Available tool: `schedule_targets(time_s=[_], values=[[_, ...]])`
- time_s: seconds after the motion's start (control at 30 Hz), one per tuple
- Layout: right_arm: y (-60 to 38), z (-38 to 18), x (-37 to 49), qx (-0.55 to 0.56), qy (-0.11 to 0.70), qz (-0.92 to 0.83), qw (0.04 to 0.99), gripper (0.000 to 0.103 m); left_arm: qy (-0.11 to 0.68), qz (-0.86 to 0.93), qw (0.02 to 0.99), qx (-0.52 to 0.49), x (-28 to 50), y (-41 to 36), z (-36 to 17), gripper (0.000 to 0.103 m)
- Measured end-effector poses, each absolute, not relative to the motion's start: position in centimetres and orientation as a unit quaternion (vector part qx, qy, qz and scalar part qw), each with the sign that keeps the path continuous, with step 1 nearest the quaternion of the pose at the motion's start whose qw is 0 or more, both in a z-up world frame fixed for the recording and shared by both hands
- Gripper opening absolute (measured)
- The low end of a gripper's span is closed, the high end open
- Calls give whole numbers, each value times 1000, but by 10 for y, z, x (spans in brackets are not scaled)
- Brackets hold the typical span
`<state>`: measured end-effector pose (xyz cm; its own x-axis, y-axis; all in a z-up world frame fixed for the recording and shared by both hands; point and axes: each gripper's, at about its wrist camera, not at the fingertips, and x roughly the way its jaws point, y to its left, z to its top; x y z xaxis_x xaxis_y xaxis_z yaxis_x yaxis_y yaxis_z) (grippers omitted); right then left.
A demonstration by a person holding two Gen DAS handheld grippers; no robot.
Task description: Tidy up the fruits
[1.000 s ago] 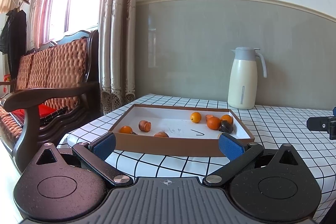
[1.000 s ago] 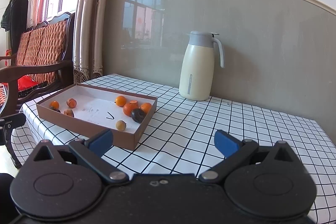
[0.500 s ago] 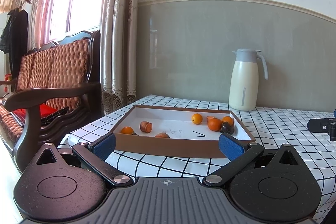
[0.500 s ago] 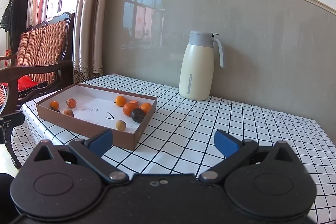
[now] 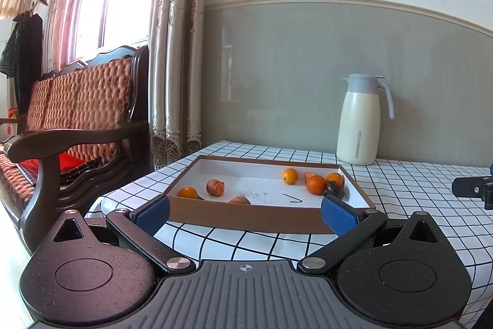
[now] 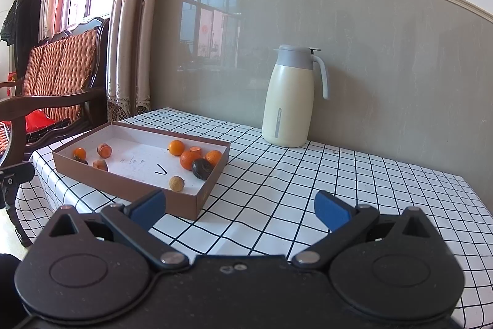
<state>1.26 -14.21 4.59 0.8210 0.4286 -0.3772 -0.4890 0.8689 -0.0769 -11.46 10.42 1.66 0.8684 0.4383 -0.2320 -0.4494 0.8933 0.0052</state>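
Now | left gripper (image 5: 245,213), right gripper (image 6: 239,211): jaws spread, empty | fruits (image 6: 189,159) ahead in box (image 6: 197,201): light, round, bruisable; pinch across middles gently.

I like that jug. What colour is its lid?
Grey, over a cream body; the thermos jug shows best in the right wrist view.

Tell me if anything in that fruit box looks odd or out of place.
One thing stands out: a dark, almost black round fruit sits among the oranges near the right end of the box; it looks discoloured or spoiled. A small pale tan fruit lies alone by the near wall. Nothing has spilled onto the table.
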Motion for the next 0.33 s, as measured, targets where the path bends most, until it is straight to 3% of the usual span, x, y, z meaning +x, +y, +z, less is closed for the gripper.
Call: schedule_targets(time_s=[0.33], values=[[-142,44,13,-87,177,240,950,97,103,225,968,-34,-117,106,17,103]])
